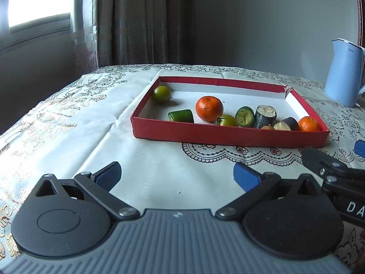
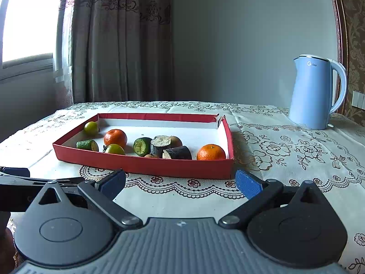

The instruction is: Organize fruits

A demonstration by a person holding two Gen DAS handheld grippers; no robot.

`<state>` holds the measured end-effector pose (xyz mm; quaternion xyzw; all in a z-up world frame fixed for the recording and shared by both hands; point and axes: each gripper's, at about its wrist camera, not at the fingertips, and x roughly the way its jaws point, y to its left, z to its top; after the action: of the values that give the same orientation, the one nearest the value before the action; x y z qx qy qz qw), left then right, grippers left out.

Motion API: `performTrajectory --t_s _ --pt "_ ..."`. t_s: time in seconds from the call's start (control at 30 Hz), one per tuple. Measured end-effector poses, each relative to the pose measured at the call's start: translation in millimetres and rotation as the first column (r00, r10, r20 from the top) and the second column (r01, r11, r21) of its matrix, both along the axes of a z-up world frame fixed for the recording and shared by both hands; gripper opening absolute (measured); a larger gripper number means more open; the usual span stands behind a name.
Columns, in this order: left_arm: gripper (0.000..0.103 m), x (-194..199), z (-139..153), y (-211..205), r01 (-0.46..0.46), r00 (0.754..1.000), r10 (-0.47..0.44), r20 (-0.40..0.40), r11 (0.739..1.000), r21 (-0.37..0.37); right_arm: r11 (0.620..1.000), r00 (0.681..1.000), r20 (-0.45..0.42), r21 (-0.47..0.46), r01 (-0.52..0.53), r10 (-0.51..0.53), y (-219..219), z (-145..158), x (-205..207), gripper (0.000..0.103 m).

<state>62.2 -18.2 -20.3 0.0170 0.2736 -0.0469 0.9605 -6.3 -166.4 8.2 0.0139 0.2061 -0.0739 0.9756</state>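
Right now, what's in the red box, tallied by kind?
Orange tangerines: 2
Green tomatoes: 2
Cucumber pieces: 2
Dark eggplant pieces: 2
Small brownish items, partly hidden: 2
Total: 10

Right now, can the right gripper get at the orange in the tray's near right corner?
Probably yes. The right gripper is open and empty, just short of the tray. Only the low front wall stands between it and the orange, so it must come over from above.

Bare tablecloth (image 2: pixel 173 203) between my spread jaws, red tray wall (image 2: pixel 146 165) just ahead, kettle (image 2: pixel 316 91) far right.
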Motion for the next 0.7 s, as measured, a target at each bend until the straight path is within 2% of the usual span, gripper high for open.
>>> performTrajectory --t_s 0.7 --pt "0.103 1.0 -0.2 0.2 -0.007 1.0 0.007 0.002 1.0 0.008 1.0 1.0 0.007 -0.013 -0.012 0.012 1.4 0.6 -0.8 0.103"
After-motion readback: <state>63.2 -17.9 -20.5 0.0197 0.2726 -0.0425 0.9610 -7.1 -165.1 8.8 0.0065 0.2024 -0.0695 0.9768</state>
